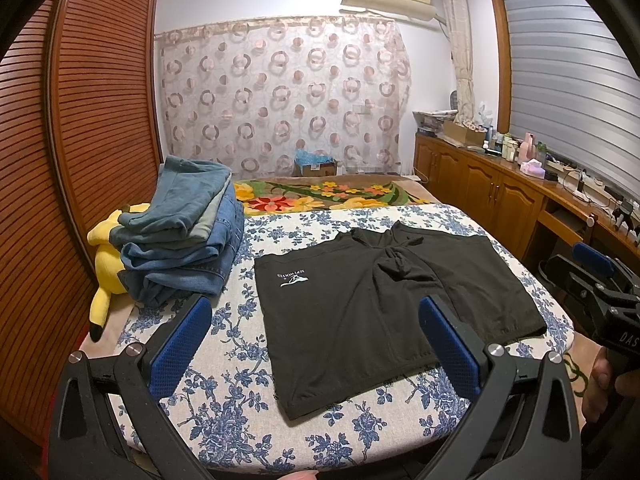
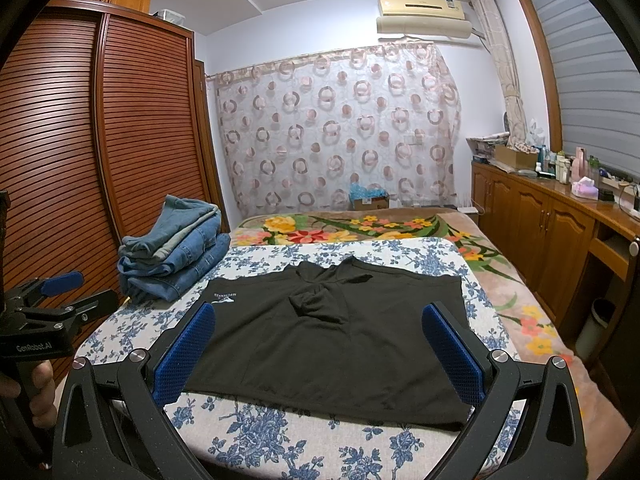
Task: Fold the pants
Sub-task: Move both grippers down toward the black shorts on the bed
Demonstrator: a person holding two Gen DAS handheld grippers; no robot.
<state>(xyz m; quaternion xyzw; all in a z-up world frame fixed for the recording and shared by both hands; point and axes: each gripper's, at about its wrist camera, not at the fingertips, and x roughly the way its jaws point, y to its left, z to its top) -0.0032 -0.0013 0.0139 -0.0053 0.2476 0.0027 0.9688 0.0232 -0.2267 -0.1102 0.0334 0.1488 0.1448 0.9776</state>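
Left wrist view. Left gripper: jaws spread wide, nothing held, blue pads raised clear of the fabric. Black shorts: flat on the floral blue-and-white cover, directly ahead of the gripper, near hem lying between the two pads; white logo on the leg panel ahead and left of centre; bunched fabric at the crotch further ahead. Stack of folded jeans: ahead and left of the left pad, just beside the shorts, not touching them. Yellow plush toy: left of the stack, pressed against it. Right gripper: far right of frame, held by a hand; jaws apart, empty. Flowered blanket: beyond the cover, well ahead. Louvred wardrobe: to the left.

Right wrist view. Right gripper: jaws wide apart, nothing gripped. Black shorts: straight ahead, spanning the gap between the pads and extending past the right pad; near hem just ahead of the gripper body, on the floral cover. Stack of folded jeans: ahead and to the left, beside the far-left corner of the shorts. Left gripper: at the left edge, held by a hand, jaws apart, off the edge of the cover. Wooden cabinet: to the right, well apart from the shorts.
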